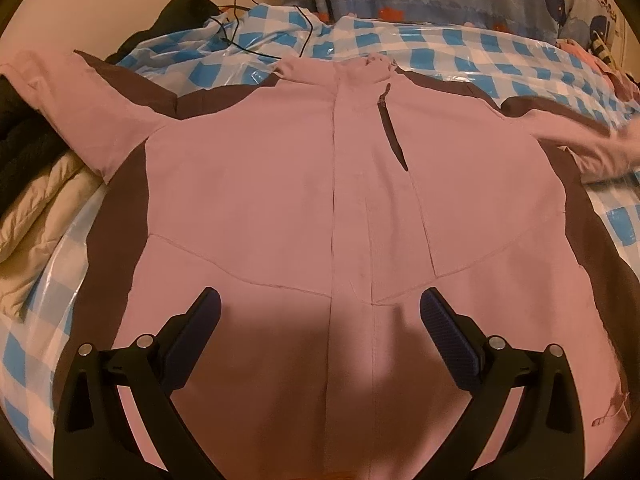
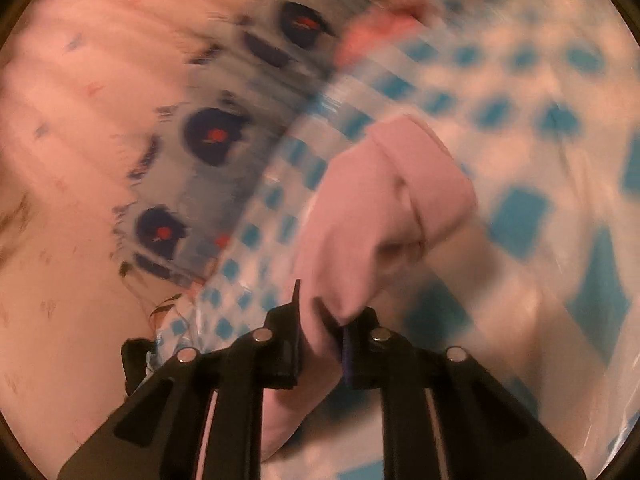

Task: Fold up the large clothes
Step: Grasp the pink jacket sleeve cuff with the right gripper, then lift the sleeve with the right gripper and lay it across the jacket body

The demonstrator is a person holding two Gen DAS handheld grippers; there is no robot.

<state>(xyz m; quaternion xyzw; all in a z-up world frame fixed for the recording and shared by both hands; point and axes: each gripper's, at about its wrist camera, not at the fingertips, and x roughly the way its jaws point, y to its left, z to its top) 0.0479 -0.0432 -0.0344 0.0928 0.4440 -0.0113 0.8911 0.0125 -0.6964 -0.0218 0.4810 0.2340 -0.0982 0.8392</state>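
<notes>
Folding barely started: jacket (image 1: 320,184) lies flat, front up, on the checkered sheet (image 1: 500,64), body unfolded, both sleeves spread out. Right gripper (image 2: 320,320) is clamped on the sleeve (image 2: 372,216) near the cuff, view blurred. Left gripper (image 1: 320,312) hovers over the lower front, jaws wide apart, holding nothing. Left: both sleeves in, then body folds.

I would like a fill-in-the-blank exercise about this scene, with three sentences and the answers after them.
1. The pink jacket lies spread with its front facing ____.
2. The right gripper is closed on the jacket's ____.
3. The left gripper hovers over the jacket with its jaws ____, holding nothing.
4. Under the jacket lies a plastic sheet checked in white and ____.

Missing words: up; sleeve; open; blue
</notes>
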